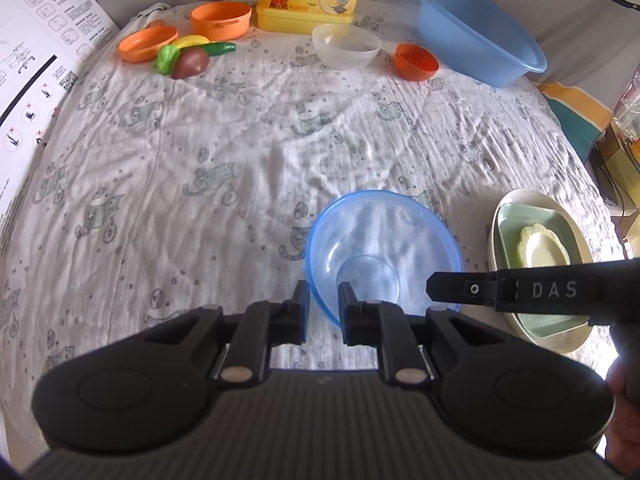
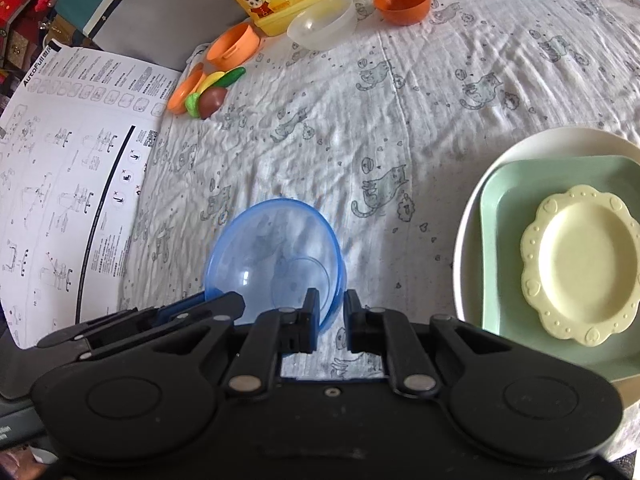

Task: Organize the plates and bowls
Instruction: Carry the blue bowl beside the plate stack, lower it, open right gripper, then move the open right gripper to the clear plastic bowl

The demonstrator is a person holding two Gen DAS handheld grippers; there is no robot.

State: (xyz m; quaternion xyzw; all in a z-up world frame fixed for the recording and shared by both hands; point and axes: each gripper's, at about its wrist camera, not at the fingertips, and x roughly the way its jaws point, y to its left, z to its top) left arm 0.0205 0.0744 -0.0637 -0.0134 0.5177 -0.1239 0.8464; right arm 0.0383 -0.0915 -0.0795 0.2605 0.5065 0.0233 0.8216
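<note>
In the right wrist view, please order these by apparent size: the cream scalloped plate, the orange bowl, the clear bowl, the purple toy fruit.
1. Cream scalloped plate, though it is nearest the camera.
2. Clear bowl and orange bowl: these look similar, so I do not rank them.
3. Purple toy fruit.
</note>
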